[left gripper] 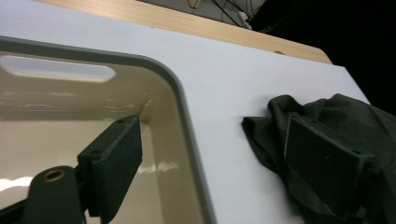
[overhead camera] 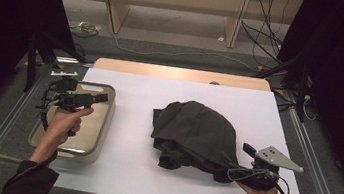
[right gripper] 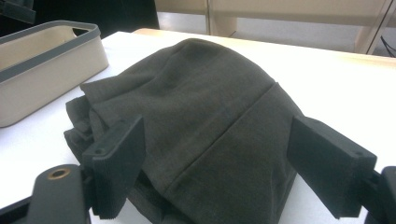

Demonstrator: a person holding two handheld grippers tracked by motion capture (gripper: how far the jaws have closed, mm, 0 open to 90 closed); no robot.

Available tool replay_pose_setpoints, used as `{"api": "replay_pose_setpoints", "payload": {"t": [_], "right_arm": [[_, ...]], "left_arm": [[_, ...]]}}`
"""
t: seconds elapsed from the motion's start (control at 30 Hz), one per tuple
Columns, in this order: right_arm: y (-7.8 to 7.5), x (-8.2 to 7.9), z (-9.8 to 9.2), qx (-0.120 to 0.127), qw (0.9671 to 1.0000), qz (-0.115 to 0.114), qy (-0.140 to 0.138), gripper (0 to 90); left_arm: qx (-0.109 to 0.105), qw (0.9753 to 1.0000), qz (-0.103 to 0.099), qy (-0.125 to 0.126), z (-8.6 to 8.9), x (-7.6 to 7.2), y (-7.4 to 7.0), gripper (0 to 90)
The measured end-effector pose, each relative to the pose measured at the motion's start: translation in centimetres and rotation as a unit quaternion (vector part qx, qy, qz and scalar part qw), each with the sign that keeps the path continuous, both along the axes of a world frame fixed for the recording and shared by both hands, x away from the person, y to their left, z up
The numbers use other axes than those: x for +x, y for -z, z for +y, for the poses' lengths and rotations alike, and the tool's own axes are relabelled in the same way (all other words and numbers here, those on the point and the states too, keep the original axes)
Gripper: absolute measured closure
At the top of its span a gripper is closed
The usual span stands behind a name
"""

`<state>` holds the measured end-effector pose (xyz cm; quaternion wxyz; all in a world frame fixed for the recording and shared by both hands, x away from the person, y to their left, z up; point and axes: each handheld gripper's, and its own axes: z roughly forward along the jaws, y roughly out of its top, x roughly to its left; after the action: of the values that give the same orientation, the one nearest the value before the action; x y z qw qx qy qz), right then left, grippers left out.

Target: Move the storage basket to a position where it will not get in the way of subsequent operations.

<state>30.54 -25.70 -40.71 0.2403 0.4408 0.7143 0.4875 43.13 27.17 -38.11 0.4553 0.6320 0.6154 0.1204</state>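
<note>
Gripper closes in on crumpled cloth; bin waits empty.

The right gripper (overhead camera: 248, 152), jaws spread and holding nothing, sits at the near edge of the dark cloth (overhead camera: 194, 135) heaped mid-desk (overhead camera: 120, 171), not yet lifted. Left of the cloth, the left gripper (overhead camera: 101, 99) hovers released over the bin (overhead camera: 106, 118). The right gripper view reveals the cloth's seam; the left gripper view, the bin's bare inside.

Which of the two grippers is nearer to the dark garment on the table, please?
The right gripper. It sits at the dark garment's near right edge, jaws open toward the cloth. The left gripper hovers over the beige bin, well apart from it, jaws open.
</note>
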Motion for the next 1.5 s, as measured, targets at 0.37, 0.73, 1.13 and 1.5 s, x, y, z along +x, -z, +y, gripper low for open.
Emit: {"api": "replay_pose_setpoints", "payload": {"t": [0.37,0.73,1.13,1.5], "right_arm": [[0.0,0.0,0.6,-0.007,1.0000,0.001,-0.006,20.4],[0.0,-0.2,0.5,-0.008,1.0000,0.001,-0.006,20.4],[0.1,-0.2,0.5,-0.009,0.9999,0.002,-0.006,20.4],[0.1,-0.2,0.5,-0.010,0.9999,0.002,-0.006,20.4]], "left_arm": [[0.021,0.9989,0.002,-0.041,4.0,-0.5,0.1,20.2],[0.057,0.9968,0.019,-0.053,5.8,-0.7,0.3,21.0],[0.093,0.9906,0.045,-0.089,8.3,-1.1,0.3,20.7],[0.097,0.9869,0.088,-0.095,10.0,-1.2,1.3,22.2]]}}
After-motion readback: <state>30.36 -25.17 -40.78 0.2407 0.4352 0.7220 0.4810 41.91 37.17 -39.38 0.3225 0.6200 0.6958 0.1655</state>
